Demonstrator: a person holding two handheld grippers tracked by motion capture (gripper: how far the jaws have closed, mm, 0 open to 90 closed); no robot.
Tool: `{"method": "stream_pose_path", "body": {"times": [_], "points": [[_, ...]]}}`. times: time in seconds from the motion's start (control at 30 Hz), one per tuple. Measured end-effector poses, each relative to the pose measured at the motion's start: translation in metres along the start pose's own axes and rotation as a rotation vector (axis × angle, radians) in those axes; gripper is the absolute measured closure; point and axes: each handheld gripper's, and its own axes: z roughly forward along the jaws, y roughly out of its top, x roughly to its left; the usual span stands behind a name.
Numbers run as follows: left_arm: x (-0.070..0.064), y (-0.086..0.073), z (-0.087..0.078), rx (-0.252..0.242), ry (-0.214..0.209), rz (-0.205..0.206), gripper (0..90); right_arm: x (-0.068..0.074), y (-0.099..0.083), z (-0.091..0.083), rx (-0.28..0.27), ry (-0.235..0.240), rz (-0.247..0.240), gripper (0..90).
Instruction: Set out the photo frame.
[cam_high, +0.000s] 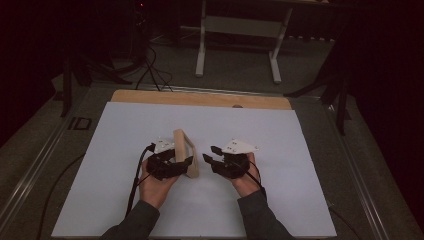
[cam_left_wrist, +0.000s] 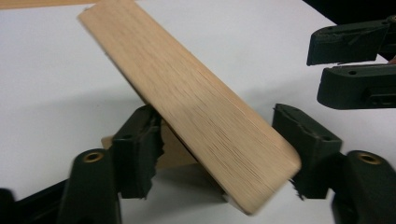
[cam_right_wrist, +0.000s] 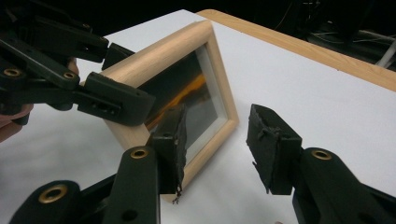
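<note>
Right gripper (cam_right_wrist: 219, 149) fingers apart beside wooden picture frame (cam_right_wrist: 173, 88), left gripper (cam_right_wrist: 88, 79) seemingly clamping its top edge

Left hand-held gripper (cam_high: 186, 164): I see it in the left hand (cam_high: 156, 185), forearm entering from the bottom edge, jaws pointing right and closed around a wooden frame (cam_high: 184, 150). Right hand-held gripper (cam_high: 209, 154): in the right hand (cam_high: 245, 180), sleeve (cam_high: 260, 215) visible, jaws pointing left toward the other gripper. Its jaws stand apart, gripping nothing. Both grippers sit near each other, low over the surface.
</note>
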Motion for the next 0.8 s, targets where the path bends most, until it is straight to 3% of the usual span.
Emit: {"method": "stream_pose_path", "body": {"times": [0.17, 0.53, 0.67, 0.8], "points": [[0.002, 0.000, -0.001, -0.001, -0.013, -0.020, 44.1, -0.001, 0.000, -0.001, -0.002, -0.003, 0.004, 56.4], [0.000, 0.000, -0.002, -0.005, -0.038, -0.003, 56.7, -0.004, 0.002, -0.004, -0.016, -0.014, 0.015, 54.6], [-0.003, 0.000, -0.002, 0.000, -0.056, 0.015, 59.3, -0.006, 0.002, -0.007, -0.025, -0.026, 0.021, 54.2], [-0.009, 0.000, -0.001, 0.005, -0.054, 0.060, 59.6, -0.007, 0.003, -0.008, -0.035, -0.033, 0.022, 54.2]]}}
